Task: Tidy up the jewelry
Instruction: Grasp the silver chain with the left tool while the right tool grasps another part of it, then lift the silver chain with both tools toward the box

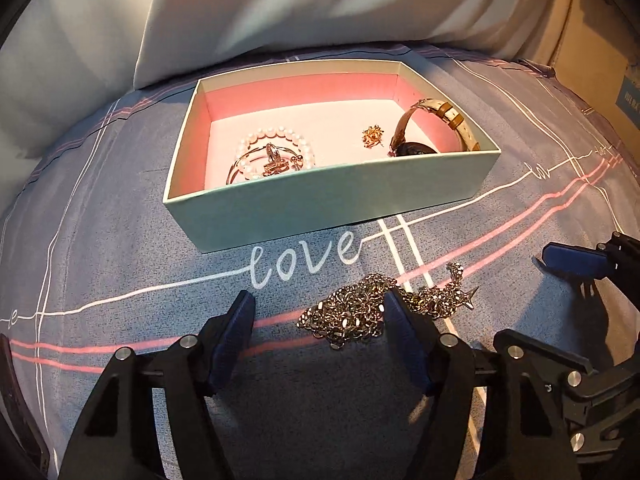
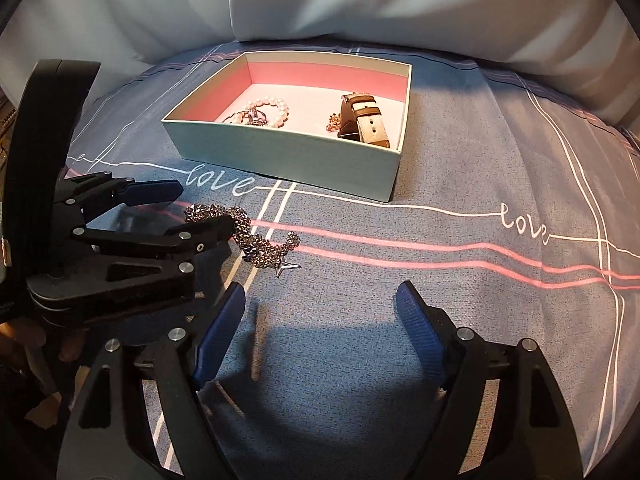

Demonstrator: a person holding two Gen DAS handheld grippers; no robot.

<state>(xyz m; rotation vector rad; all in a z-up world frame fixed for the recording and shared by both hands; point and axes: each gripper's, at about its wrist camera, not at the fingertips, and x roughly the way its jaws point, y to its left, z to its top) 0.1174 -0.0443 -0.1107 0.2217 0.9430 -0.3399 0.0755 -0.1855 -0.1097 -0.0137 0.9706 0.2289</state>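
So a silver chain necklace [image 1: 360, 312] with a little star pendant [image 2: 289, 268] is being left bunched up on the bed cover [image 1: 120, 248], just in front of the pale green box [image 1: 320, 200] and right by the stitched word "love" [image 1: 304, 256]. The left gripper [image 1: 320, 308] is being held low over the heap with its jaws spread; one finger [image 1: 404, 332] is being pushed into the edge of the pile while the other is sitting on bare cloth, so nothing is actually being pinched. The right gripper [image 2: 320, 300] is being kept wide apart too, over empty blue fabric just beside the necklace, with nothing between its pads.

Inside the pink-lined box, a pearl bracelet [image 1: 276, 148] and a thin bangle [image 1: 240, 168] are being kept on one side, with a small gold brooch [image 1: 373, 136] and a strap watch [image 1: 432, 128] on the other. Pillows [image 2: 360, 8] are being propped up behind the box.
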